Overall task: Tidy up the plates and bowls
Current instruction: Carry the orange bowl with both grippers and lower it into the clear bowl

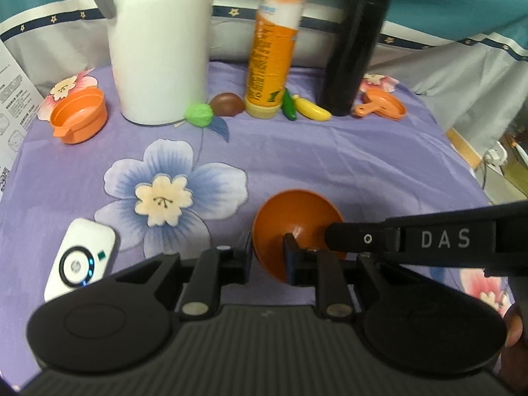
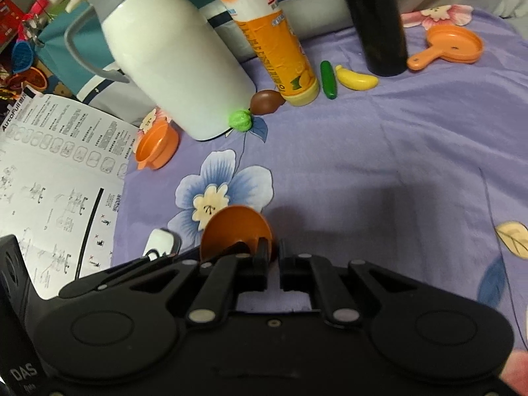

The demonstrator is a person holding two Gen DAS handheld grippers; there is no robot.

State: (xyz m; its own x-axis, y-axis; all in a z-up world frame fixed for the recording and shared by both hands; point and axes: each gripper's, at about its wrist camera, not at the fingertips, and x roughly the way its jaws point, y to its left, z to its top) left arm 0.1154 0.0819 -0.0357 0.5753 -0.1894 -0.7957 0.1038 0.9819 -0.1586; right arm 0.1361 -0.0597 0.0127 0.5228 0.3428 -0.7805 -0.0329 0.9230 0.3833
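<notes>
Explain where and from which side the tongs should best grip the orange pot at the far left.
Probably the orange pot by its thin upper rim, coming from above: it stands upright and open, and the white jug beside it crowds a sideways approach.

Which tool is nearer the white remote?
Left. The left tool, clamped on the orange bowl's rim, sits just right of the white remote; the right tool grips the bowl's far side.

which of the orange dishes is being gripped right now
The dark orange bowl at the front, tilted, with both grippers' fingers on its rim. The lighter orange pot at back left and the orange pan at back right sit untouched.
</notes>
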